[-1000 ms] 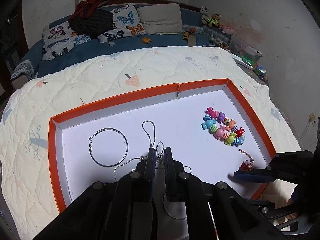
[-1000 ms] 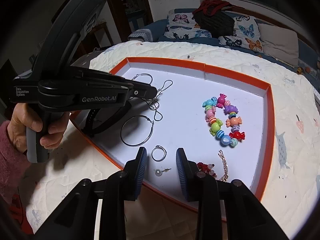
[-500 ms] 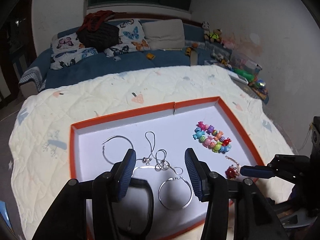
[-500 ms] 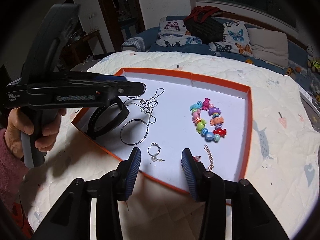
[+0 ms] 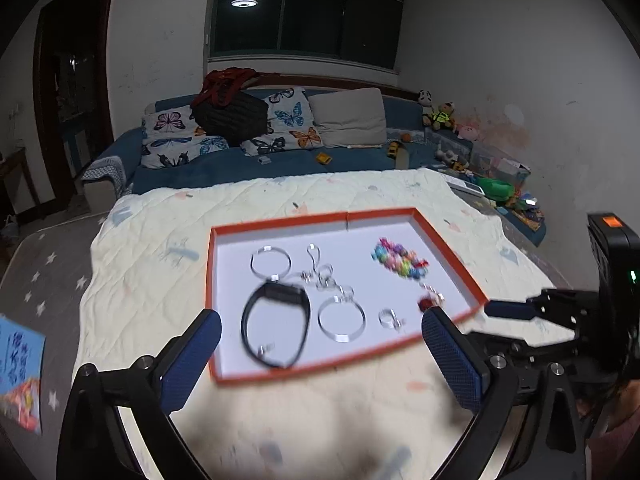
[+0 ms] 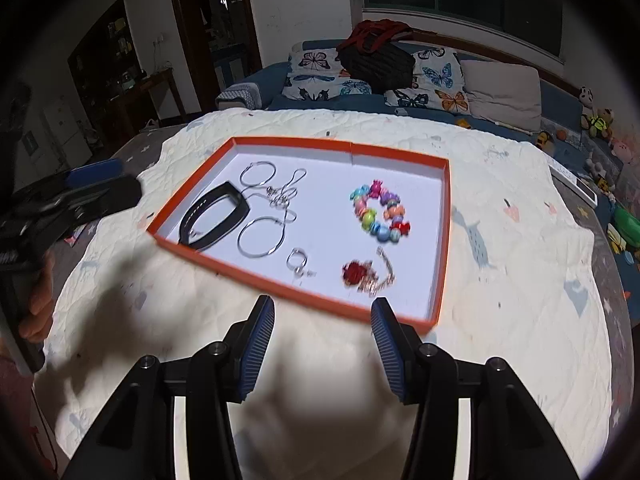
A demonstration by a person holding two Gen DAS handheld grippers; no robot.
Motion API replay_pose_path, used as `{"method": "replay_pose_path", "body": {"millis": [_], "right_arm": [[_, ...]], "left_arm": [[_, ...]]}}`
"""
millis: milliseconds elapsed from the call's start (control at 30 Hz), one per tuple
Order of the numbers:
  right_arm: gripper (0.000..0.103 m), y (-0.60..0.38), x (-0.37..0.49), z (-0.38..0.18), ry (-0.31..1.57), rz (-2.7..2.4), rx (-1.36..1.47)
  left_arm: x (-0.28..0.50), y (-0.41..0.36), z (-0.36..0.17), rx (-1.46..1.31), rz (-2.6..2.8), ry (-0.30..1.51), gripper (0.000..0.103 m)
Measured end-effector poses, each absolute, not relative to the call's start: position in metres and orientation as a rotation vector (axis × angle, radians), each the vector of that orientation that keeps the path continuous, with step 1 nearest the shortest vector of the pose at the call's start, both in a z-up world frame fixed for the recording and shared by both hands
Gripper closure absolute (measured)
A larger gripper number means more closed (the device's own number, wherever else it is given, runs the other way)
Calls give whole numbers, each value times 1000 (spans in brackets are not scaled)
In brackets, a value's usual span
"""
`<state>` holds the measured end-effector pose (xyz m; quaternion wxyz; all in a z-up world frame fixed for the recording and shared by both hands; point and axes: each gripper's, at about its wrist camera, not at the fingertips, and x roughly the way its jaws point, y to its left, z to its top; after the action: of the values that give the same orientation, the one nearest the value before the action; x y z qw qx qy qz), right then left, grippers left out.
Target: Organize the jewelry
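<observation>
Seemingly near done: every piece of jewelry in view lies inside the orange-rimmed tray (image 6: 442, 236), and both grippers hang empty over the quilt (image 6: 520, 280) short of its near rim.

Largest first, the black band (image 6: 214, 214) rests at the tray's left side, its long axis running from the near-left rim toward the far middle. Next, two silver hoops: the near hoop (image 6: 260, 238) beside the band, the far hoop (image 6: 258, 172) just beyond it, with a tangled thin chain (image 6: 286, 196) between them. Right of these, the coloured bead bracelet (image 6: 380, 212) is curled into a ring, the red charm chain (image 6: 366, 274) is bunched near the front rim, and a small ring (image 6: 298, 259) lies left of it. The left gripper (image 5: 320, 356) is widening to full spread, nothing between its fingers; the right gripper (image 6: 322, 346) is also opening, empty. What sorting remains, I cannot tell.
</observation>
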<state>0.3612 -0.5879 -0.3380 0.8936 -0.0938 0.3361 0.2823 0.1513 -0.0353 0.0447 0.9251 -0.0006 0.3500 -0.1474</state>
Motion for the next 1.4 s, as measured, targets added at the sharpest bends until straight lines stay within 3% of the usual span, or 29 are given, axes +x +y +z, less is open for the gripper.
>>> {"method": "replay_pose_path", "body": {"millis": [167,433,1400], "right_arm": [[40,-589,348,-344,697,559,-190],[40,-593,337,-358,737,551,-144],[39,-596,317,-351,697,507,-176]], "left_arm": [[106,-36,40,37,-251,722,0],[69,-30,30,36,-158,732,0],[66,-13,11,-20,-113,821,0]]}}
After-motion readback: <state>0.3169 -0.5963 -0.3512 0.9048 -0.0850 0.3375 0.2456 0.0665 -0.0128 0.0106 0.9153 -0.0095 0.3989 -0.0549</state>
